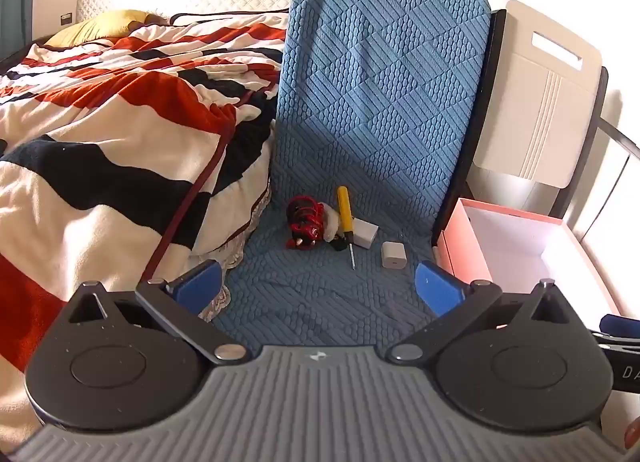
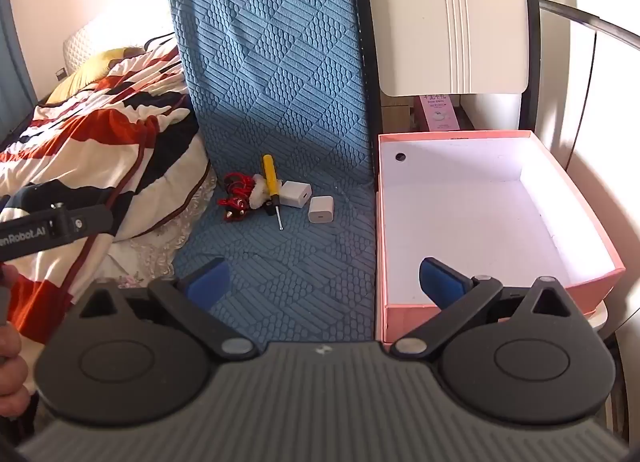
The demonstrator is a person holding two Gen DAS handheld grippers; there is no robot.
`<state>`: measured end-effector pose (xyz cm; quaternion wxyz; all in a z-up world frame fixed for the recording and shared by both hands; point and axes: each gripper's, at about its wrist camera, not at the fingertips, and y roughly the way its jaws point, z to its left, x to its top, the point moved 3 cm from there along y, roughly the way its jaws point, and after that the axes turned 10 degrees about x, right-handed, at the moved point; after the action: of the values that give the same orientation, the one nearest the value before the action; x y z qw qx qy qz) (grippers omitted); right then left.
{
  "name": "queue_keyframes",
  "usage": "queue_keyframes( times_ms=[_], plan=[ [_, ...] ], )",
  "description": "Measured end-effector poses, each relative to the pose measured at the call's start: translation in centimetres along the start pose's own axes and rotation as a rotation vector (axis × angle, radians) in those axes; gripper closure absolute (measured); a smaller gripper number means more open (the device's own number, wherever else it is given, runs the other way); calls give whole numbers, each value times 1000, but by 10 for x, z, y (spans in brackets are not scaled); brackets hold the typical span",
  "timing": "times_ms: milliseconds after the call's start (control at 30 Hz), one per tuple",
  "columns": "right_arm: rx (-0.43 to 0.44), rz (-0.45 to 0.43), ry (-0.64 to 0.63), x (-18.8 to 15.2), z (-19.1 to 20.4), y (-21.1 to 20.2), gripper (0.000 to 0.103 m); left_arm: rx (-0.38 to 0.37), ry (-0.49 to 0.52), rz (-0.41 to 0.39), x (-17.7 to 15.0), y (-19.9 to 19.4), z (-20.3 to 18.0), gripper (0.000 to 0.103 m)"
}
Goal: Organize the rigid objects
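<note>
On the blue textured seat lie a yellow-handled screwdriver, two white charger cubes, a red cable bundle and a small white fluffy thing. They also show in the right wrist view: the screwdriver, the cubes, the red bundle. An open pink box with a white inside stands right of the seat. My left gripper is open and empty, short of the objects. My right gripper is open and empty, over the seat's edge and the box's near corner.
A bed with a red, white and navy striped blanket lies left of the seat. A cream panel stands behind the box. The blue backrest rises behind the objects. The left gripper's body shows at the left of the right wrist view.
</note>
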<state>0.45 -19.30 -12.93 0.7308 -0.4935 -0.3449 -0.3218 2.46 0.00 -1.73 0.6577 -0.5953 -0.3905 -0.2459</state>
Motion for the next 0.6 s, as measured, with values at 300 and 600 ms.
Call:
queue_keyframes(
  times_ms=[300,600],
  plan=[
    [-5,8,12,3,-2,-2,0,-10,3,-17,-8,0,-3,0],
    [-1,12,16,-4,-4,-2,0,-9,14,1,-6,4,-3,0]
  ],
)
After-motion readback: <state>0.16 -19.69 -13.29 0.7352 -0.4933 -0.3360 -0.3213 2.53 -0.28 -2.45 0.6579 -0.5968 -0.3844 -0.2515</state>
